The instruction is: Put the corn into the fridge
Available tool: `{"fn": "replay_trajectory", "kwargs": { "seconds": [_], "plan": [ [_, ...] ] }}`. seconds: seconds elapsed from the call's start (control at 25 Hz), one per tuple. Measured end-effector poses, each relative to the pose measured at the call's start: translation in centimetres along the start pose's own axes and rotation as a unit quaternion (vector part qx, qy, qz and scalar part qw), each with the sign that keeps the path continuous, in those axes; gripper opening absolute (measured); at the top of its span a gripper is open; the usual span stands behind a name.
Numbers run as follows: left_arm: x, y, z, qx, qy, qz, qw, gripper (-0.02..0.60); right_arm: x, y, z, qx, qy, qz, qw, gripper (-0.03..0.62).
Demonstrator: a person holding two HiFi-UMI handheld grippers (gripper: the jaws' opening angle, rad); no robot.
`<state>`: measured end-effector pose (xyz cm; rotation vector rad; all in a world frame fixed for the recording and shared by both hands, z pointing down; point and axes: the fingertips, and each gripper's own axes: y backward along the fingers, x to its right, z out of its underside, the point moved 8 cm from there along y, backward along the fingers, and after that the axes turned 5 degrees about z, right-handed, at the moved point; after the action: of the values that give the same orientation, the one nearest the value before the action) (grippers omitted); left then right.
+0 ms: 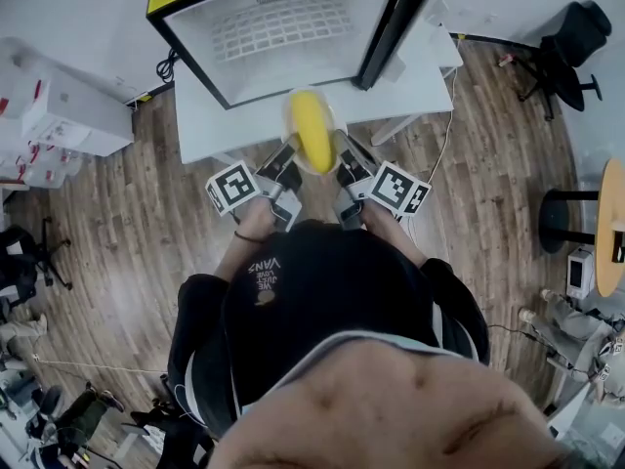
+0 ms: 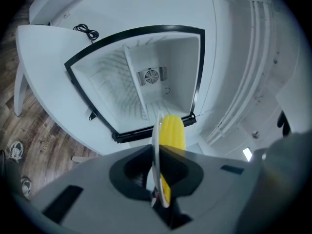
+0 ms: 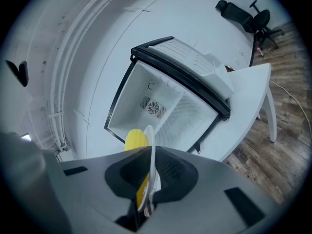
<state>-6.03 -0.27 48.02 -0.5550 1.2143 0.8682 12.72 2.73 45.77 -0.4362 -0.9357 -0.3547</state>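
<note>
A yellow corn cob (image 1: pixel 312 128) lies on a small white plate (image 1: pixel 293 115) that I hold up in front of the open mini fridge (image 1: pixel 283 27). My left gripper (image 1: pixel 290 157) is shut on the plate's left rim and my right gripper (image 1: pixel 344 159) on its right rim. In the left gripper view the plate (image 2: pixel 156 150) is edge-on between the jaws of the left gripper (image 2: pixel 158 179), with the corn (image 2: pixel 173 132) to its right. In the right gripper view the plate (image 3: pixel 152 155) sits between the jaws of the right gripper (image 3: pixel 148 179), with the corn (image 3: pixel 135 139) to its left. The fridge interior (image 2: pixel 146 82) is white, with a wire shelf.
The fridge stands on a white table (image 1: pixel 210 115) with its door (image 1: pixel 391 27) swung open to the right. A black cable (image 2: pixel 86 30) lies on the table. White boxes (image 1: pixel 59 115) stand at the left, and an office chair (image 1: pixel 571 37) and a round table (image 1: pixel 610 223) at the right.
</note>
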Motion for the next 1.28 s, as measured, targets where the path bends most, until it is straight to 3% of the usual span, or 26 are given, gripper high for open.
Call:
{"fn": "replay_trajectory", "kwargs": {
  "seconds": [0.84, 1.12, 1.28],
  "plan": [
    [-2.7, -3.0, -10.3, -0.026, -0.005, -0.001, 0.9996, 0.034, -1.5, -9.8, -2.6, 0.027, 0.003, 0.006, 1.000, 0.028],
    [-3.6, -3.7, -12.8, -0.040, 0.004, 0.013, 0.9991, 0.034, -1.8, -12.1, -2.7, 0.040, 0.000, 0.017, 0.999, 0.028],
    [-4.2, -4.0, -13.7, -0.049, 0.005, 0.004, 0.9988, 0.035, -1.7, -13.0, -2.9, 0.050, -0.003, 0.024, 0.998, 0.026]
  ]
}}
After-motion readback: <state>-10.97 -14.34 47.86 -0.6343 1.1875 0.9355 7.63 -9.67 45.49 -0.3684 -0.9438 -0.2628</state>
